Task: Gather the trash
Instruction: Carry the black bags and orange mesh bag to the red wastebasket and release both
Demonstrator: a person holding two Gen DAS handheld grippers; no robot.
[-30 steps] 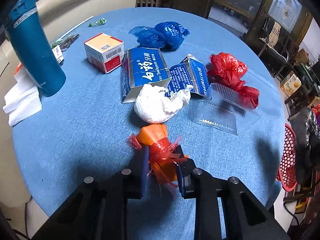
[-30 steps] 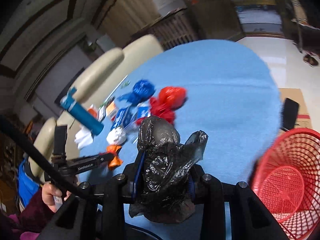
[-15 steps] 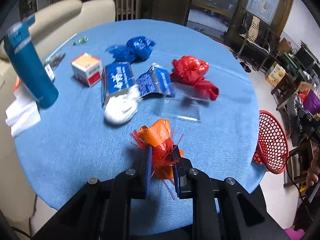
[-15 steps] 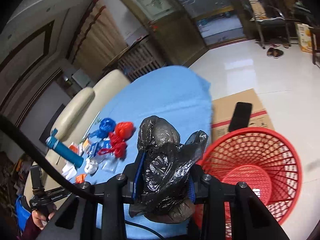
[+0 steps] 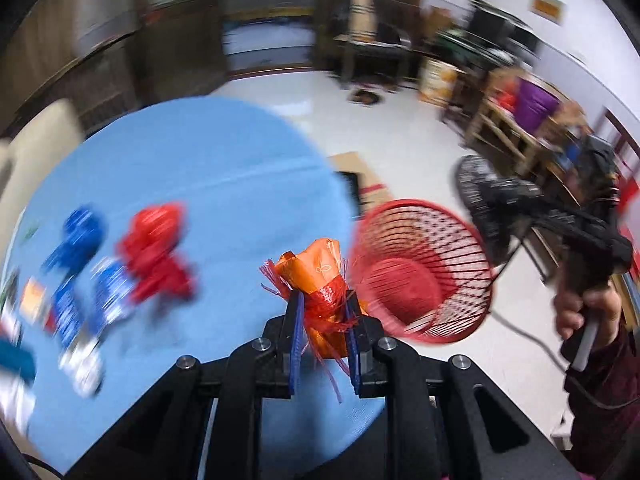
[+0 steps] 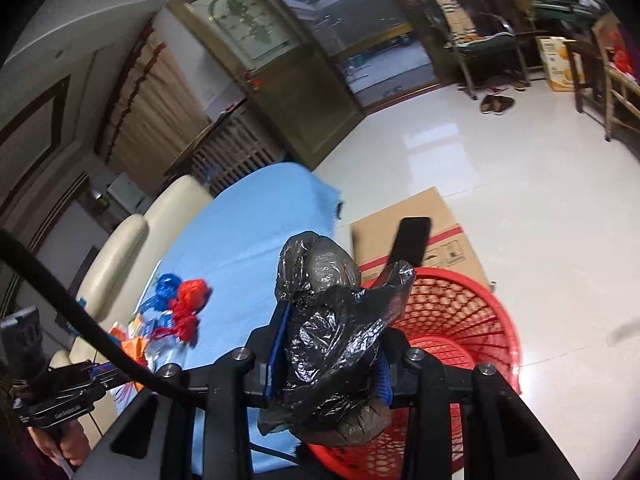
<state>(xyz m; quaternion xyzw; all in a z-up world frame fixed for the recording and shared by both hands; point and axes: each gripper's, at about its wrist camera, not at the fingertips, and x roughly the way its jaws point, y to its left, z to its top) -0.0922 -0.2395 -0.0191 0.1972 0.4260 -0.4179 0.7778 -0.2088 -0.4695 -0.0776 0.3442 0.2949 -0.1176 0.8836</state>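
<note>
My left gripper (image 5: 322,308) is shut on an orange and red wrapper (image 5: 320,276) and holds it above the edge of the blue round table (image 5: 224,168), beside the red mesh basket (image 5: 420,268) on the floor. My right gripper (image 6: 328,336) is shut on a crumpled black plastic bag (image 6: 328,332), held over the near rim of the red basket (image 6: 460,328). A red bag (image 5: 156,248) and a blue bag (image 5: 80,236) lie blurred on the table. The right gripper with its black bag (image 5: 480,196) also shows in the left wrist view.
Blue cartons (image 5: 68,312) and other trash lie at the table's left. A flat cardboard box (image 6: 416,232) with a black phone (image 6: 412,240) on it lies on the tiled floor behind the basket. Cream chairs (image 6: 128,248) stand beyond the table. Wooden furniture lines the far right.
My left gripper swung right with the orange wrapper, from over the table toward the basket. My right gripper moved further right with the black bag, now above the basket's rim.
</note>
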